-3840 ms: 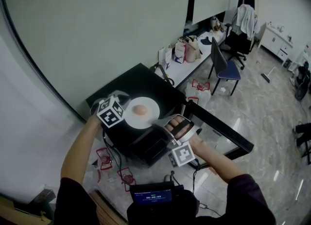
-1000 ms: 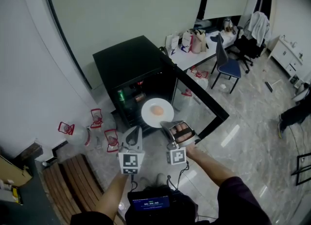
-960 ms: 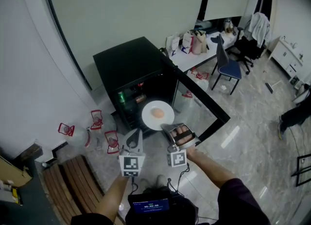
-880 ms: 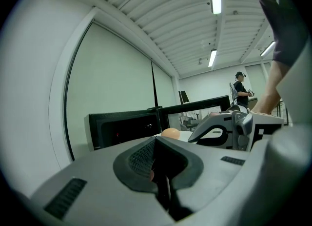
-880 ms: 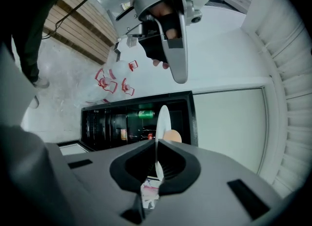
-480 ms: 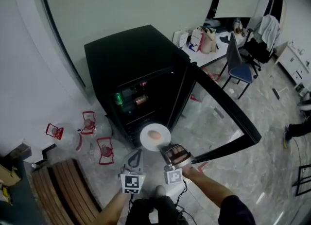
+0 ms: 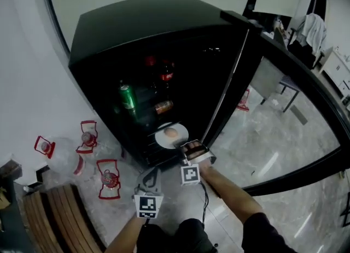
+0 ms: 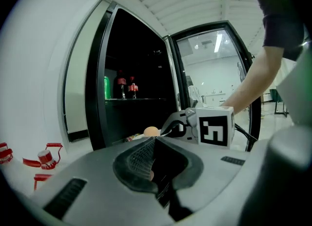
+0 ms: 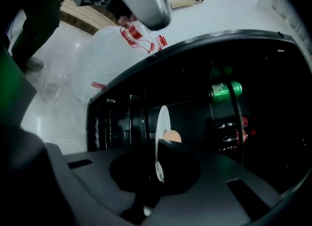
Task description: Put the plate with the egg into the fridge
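A white plate (image 7: 171, 136) with a brown egg (image 7: 171, 133) on it is level at the mouth of the open black fridge (image 7: 143, 33), low down by its bottom shelves. My right gripper (image 7: 184, 146) is shut on the plate's near rim. In the right gripper view the plate (image 9: 161, 132) shows edge-on between the jaws, with the egg (image 9: 172, 135) just past them. My left gripper (image 7: 150, 175) hangs lower left of the plate, in front of the fridge, jaws together with nothing held. In the left gripper view the egg (image 8: 151, 131) shows beyond the left gripper (image 8: 155, 157).
The fridge's glass door (image 7: 290, 77) stands open to the right. Inside are a green can (image 7: 127, 98), red-capped bottles (image 7: 164, 72) and a lying can (image 7: 163, 106). Water jugs with red handles (image 7: 87, 140) stand on the floor at the left, by a wooden bench (image 7: 60, 213).
The right gripper has carried the plate forward and down, from in front of the fridge to the fridge's lower opening. The head view has dropped closer; the left gripper stays low beside it.
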